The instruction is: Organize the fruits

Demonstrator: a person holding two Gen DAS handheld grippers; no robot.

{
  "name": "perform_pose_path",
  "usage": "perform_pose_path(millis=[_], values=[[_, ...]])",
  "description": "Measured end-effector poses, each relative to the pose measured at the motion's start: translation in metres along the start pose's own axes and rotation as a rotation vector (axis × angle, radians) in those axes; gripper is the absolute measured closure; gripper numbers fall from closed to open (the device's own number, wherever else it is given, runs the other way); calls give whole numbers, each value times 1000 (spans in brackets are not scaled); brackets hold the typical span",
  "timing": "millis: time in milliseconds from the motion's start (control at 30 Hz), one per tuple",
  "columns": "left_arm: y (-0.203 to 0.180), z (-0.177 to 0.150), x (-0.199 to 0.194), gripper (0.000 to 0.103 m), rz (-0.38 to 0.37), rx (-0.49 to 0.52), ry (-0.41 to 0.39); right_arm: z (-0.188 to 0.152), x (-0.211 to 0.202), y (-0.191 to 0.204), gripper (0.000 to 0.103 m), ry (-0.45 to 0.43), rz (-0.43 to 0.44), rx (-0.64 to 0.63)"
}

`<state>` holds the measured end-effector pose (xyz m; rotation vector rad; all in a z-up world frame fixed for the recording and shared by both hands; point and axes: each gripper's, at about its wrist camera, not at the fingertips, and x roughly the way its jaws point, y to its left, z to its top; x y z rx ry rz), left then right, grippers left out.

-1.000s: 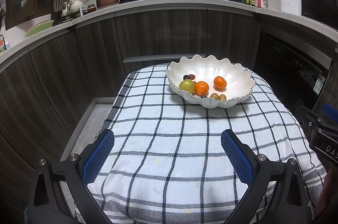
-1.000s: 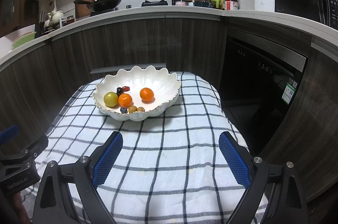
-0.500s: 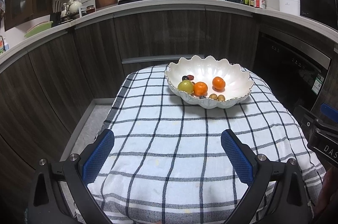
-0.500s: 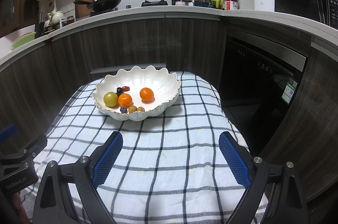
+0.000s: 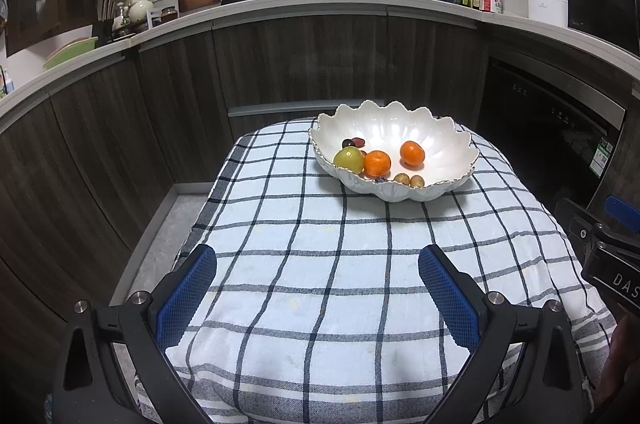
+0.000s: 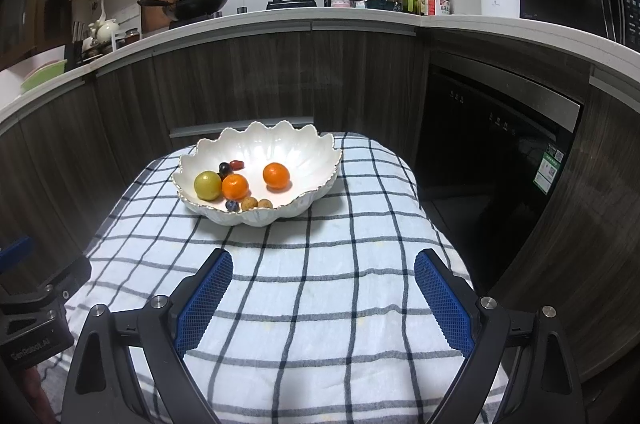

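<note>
Holding both tools low at the near edge of the table, I see the left gripper (image 5: 318, 288) at the bottom of its frame with blue pads spread wide and nothing between them; the right gripper (image 6: 323, 286) sits the same way, spread and empty. I judge that this stance simply keeps both clear of the checked cloth (image 5: 340, 264), with the target in sight.

Farther up, centre frame, the scalloped white bowl (image 6: 316, 148) holds all the fruit I can find: a green-yellow fruit (image 6: 207, 185) touching one tangerine (image 6: 235, 186), a second tangerine (image 6: 276, 176) apart to the right, and dark grapes (image 6: 225, 167) behind. No fruit lies on the cloth, so this fits fruit already gathered, or a bowl awaiting sorting.

The right view shows a blueberry (image 6: 231, 205) beside two small brown fruits (image 6: 256, 203); in the left view the rim nearly hides the berry. The left view alone shows the floor gap at lower left.
</note>
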<state>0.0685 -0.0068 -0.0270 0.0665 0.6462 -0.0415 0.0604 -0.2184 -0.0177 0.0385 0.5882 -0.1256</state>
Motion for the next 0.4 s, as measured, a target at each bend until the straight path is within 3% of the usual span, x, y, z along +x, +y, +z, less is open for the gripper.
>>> perform_pose_path(millis=[400], values=[[0,0,0,0,-10,4,-4,0,0,0,10,2,0,-3]])
